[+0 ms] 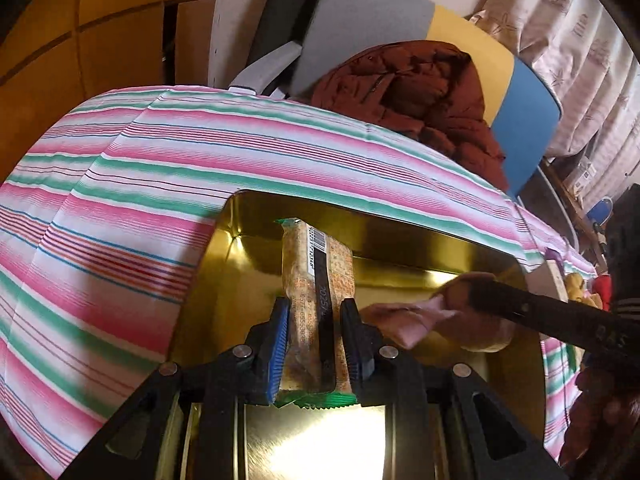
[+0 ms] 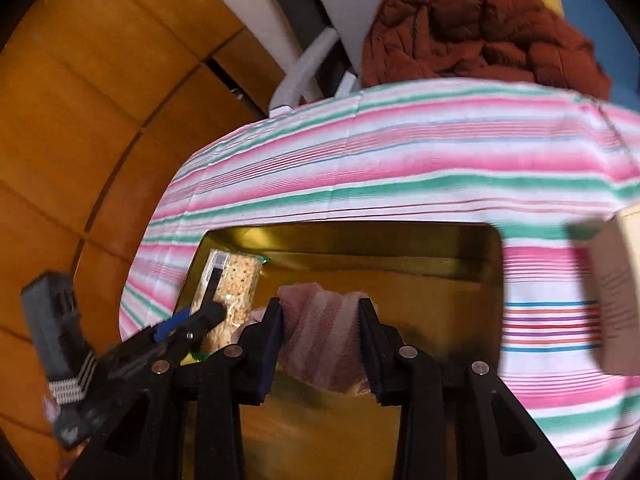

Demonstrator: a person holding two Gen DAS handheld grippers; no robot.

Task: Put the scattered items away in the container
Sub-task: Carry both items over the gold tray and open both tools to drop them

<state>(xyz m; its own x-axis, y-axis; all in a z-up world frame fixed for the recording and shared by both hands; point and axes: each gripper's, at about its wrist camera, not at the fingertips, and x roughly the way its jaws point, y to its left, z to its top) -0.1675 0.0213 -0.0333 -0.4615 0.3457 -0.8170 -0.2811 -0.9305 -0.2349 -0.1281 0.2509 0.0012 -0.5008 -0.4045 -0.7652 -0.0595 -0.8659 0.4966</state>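
Observation:
A gold metal tin (image 1: 400, 236) lies open on the striped tablecloth; it also shows in the right wrist view (image 2: 400, 236). My left gripper (image 1: 314, 308) is shut on a clear cracker packet (image 1: 316, 280) with green ends and holds it inside the tin at its left side. My right gripper (image 2: 320, 308) is shut on a pink folded cloth (image 2: 320, 336) and holds it inside the tin. In the left wrist view the right gripper (image 1: 452, 304) comes in from the right with the pink cloth (image 1: 404, 320). In the right wrist view the left gripper (image 2: 208, 312) holds the cracker packet (image 2: 236, 284).
The pink, green and white striped tablecloth (image 1: 200, 168) covers the table. A brown jacket (image 1: 420, 92) lies on a chair behind the table. A beige box (image 2: 616, 296) stands at the right of the tin. Small toys (image 1: 580, 288) sit at the far right.

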